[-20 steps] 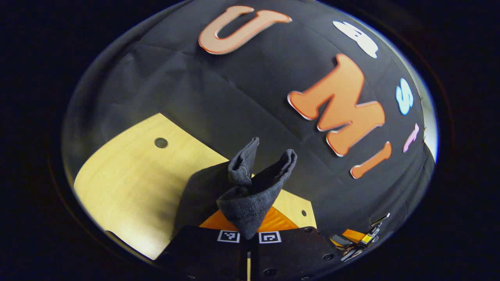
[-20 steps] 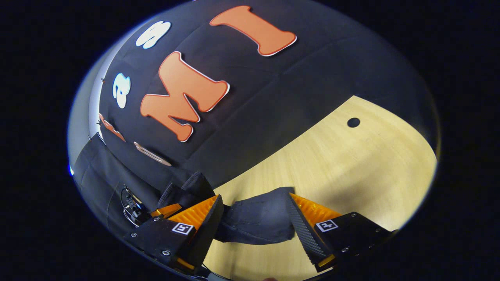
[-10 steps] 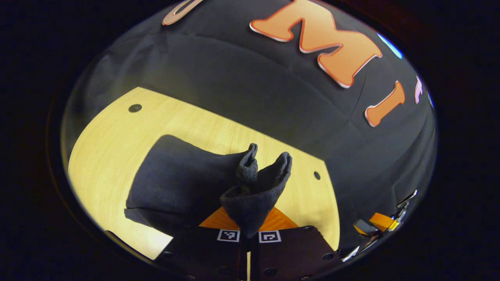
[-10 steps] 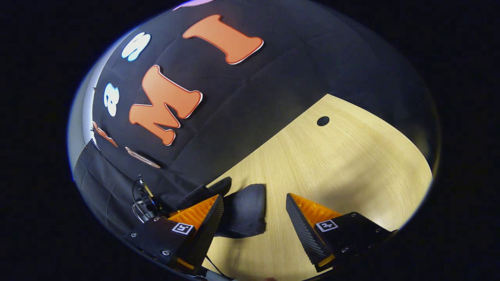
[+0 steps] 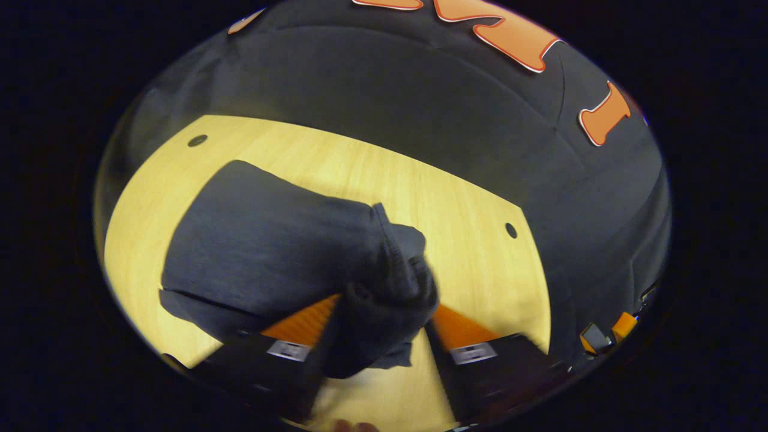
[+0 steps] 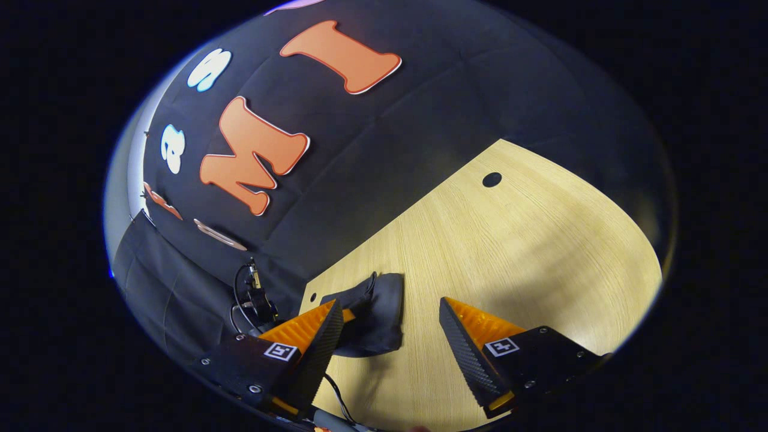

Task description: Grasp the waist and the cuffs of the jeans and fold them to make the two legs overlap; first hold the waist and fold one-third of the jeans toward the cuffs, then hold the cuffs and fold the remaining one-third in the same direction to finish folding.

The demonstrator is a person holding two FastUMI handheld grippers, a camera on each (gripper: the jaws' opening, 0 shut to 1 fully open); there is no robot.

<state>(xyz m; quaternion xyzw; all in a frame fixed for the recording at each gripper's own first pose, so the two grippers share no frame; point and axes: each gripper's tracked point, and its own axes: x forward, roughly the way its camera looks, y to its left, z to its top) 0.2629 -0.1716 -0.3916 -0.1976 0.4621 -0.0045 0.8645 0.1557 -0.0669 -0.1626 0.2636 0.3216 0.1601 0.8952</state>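
Note:
The dark jeans (image 5: 270, 246) lie in a folded bundle on the light wooden table (image 5: 468, 204), left of centre in the left gripper view. Their bunched end rises between the spread fingers of my left gripper (image 5: 384, 306), which is open and blurred; the cloth hangs loose there. In the right gripper view a rolled edge of the jeans (image 6: 378, 318) rests on the table near its left corner. My right gripper (image 6: 390, 303) is open just in front of that edge, with one finger (image 6: 318, 336) beside it and bare table between the jaws.
The table has small round holes (image 5: 197, 141) (image 6: 492, 179) near its corners. Black cloth wall rises right behind the table edge. A cabled device (image 6: 255, 297) sits off the table's left corner. Bare wood (image 6: 540, 252) stretches to the right.
My left gripper has gone from shut on the jeans' end to open and tipped down toward the table. The jeans bundle settled flat. The right gripper stayed open and hardly moved.

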